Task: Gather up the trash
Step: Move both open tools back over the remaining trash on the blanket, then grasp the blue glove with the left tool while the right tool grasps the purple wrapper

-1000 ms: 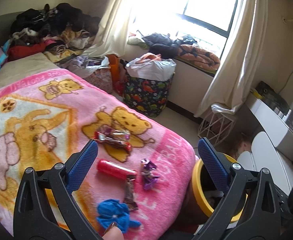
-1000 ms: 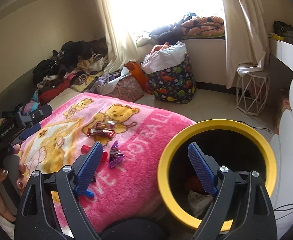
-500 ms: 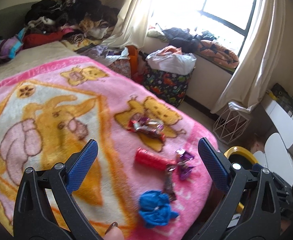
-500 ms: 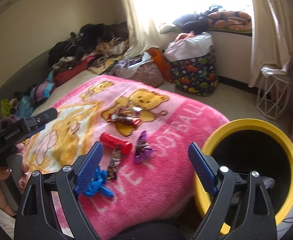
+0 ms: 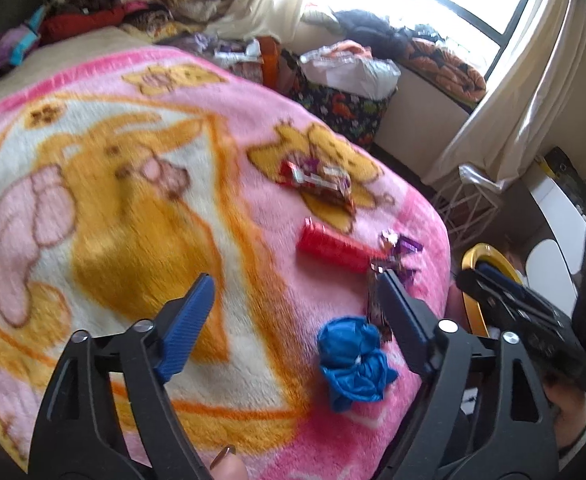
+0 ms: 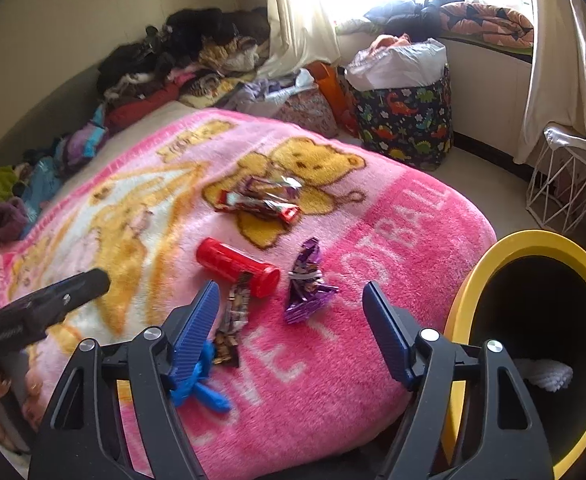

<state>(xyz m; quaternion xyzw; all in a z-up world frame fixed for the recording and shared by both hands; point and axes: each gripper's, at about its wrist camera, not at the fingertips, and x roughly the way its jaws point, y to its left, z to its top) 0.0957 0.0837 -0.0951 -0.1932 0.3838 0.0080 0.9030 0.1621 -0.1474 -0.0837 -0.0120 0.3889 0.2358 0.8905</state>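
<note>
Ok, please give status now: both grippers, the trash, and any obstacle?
Left gripper and right gripper closing, nothing between jaws. Wrappers, red tube, blue scrap lie on blanket. Yellow bin beside bed. No obstacle.

Trash on pink blanket (image 6: 373,240) on the bed: red cylinder tube (image 6: 237,266) lying on its side; crumpled purple wrapper (image 6: 307,288) just right of it; dark flat wrapper (image 6: 233,320) touching the tube's near side; crumpled blue wad (image 5: 353,364) nearest the edge; shiny red-silver wrapper pile (image 6: 263,198) farther back on the bear print. Yellow-rimmed black bin (image 6: 533,320) beside the bed, white scrap inside.
</note>
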